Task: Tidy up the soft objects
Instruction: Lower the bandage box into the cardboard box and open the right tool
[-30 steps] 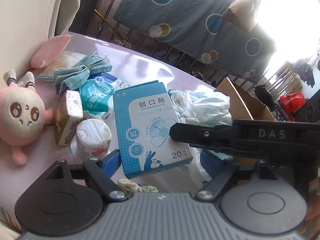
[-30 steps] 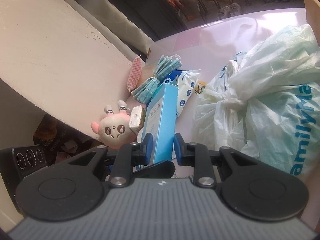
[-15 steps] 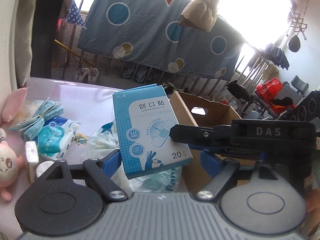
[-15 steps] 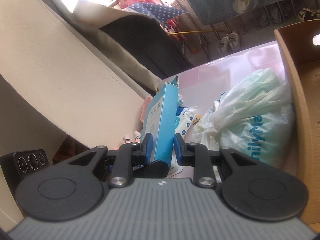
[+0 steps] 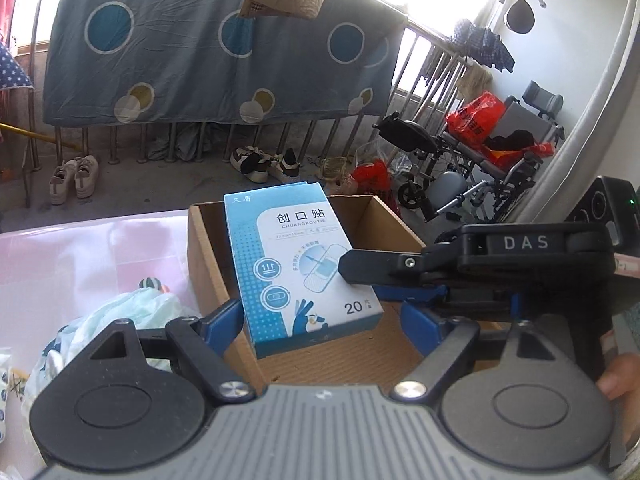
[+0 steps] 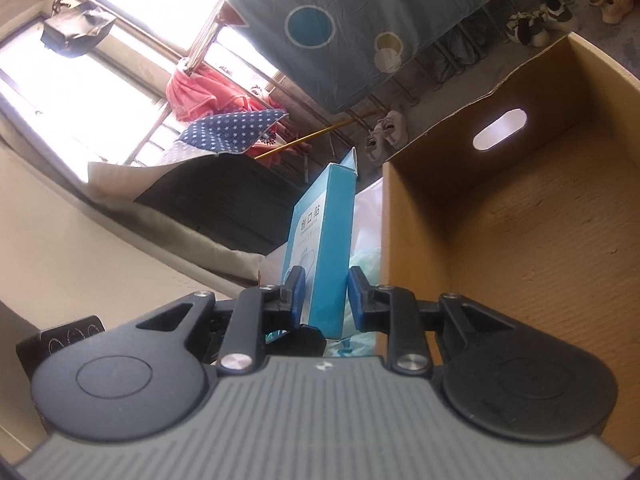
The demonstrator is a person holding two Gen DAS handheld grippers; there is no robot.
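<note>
1. The blue bandage box (image 5: 298,268) is hanging in the air above the open cardboard box (image 5: 208,256), tilted, with its printed face showing to the left wrist camera and its narrow edge (image 6: 328,248) showing to the right wrist camera.
2. The right hand-held gripper (image 6: 323,298) is clamping the bandage box across its thin sides; both blue pads are pressing on it; in the left view its black finger (image 5: 380,266) is lying across the printed face.
3. The left hand-held gripper (image 5: 320,322) is standing wide apart around the lower end of the bandage box; its left pad (image 5: 224,320) is sitting right at the box's edge, though whether it is touching cannot be told; its right pad is standing clear of the box.
4. A person's fingers (image 5: 618,376) are showing at the right edge of the left view, behind the right hand-held gripper.
5. The cardboard box is sitting on the pale pink desk (image 5: 80,256); its inside (image 6: 540,240) is showing bare brown card and an oval handle hole in the far wall.
6. A crumpled pale plastic bag (image 5: 120,312) is lying on the desk just beside the cardboard box's left wall.
7. Beyond the desk, a blue sheet with circles (image 5: 200,52) is hanging on a railing; pairs of shoes (image 5: 74,178) are standing on the floor below it; a wheelchair (image 5: 480,164) is standing at the right.
</note>
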